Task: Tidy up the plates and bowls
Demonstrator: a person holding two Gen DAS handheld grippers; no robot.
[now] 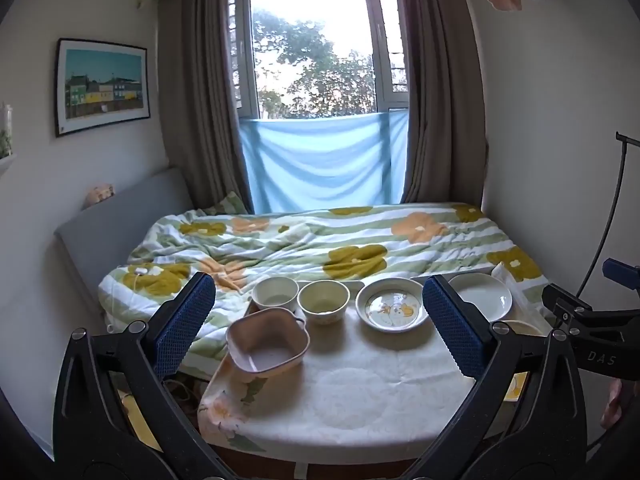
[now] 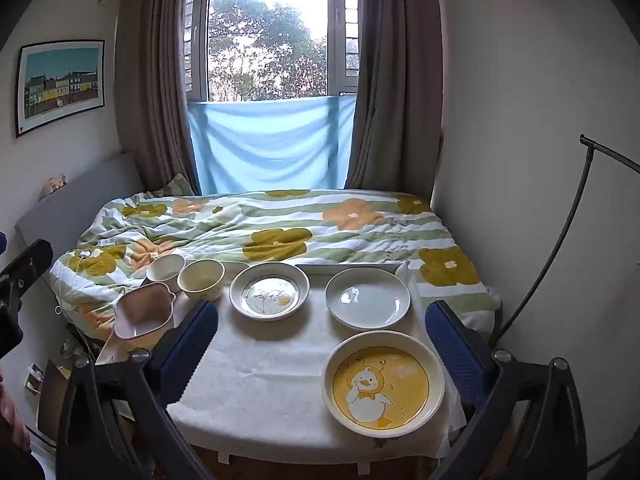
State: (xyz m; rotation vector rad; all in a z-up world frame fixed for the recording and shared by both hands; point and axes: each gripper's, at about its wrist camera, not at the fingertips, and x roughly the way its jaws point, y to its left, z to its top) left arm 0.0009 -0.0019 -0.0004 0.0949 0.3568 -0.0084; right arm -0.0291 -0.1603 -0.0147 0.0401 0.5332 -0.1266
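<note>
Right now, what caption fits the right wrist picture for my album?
Open right gripper hovers over a table holding a yellow duck plate, two plates and three bowls.

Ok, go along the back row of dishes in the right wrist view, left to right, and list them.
White bowl → yellowish bowl → small duck plate → plain white plate. The pink square bowl and the big yellow duck plate sit nearer, so they are left out.

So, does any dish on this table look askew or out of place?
Yes: the pink square bowl sits tilted at the table's left edge, partly overhanging toward the bed. The other bowls and plates stand level; nothing looks spilled or broken.
</note>
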